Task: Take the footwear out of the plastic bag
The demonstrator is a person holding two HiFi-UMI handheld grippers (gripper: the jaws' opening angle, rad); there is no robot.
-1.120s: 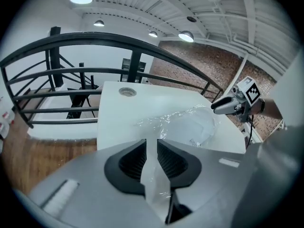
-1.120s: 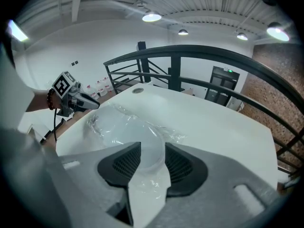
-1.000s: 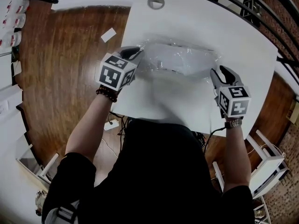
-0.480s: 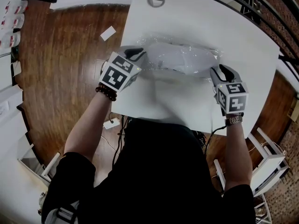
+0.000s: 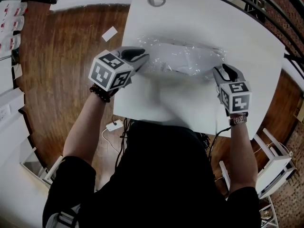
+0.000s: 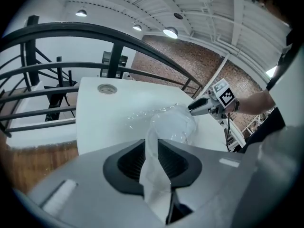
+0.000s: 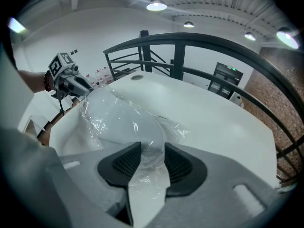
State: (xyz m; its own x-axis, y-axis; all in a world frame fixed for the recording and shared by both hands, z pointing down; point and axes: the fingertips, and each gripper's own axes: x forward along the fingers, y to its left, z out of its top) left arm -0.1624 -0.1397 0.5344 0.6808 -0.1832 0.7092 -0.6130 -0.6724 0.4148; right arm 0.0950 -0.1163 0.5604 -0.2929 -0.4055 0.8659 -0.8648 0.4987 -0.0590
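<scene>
Clear plastic bag [image 5: 185, 58] lying on the white table [image 5: 199, 18], drawn out between my two grippers. The left gripper [image 5: 141, 57] pinches a bunched fold at one end, and its jaws have just been easing wider with the film between them. The right gripper [image 5: 222, 71] is clamped on film at the opposite end. The footwear [image 7: 121, 122] shows only as a pale rounded bulk inside. I judge the film thin, slick and easily torn, and the load light. I would grip gathered folds, never a single layer.
</scene>
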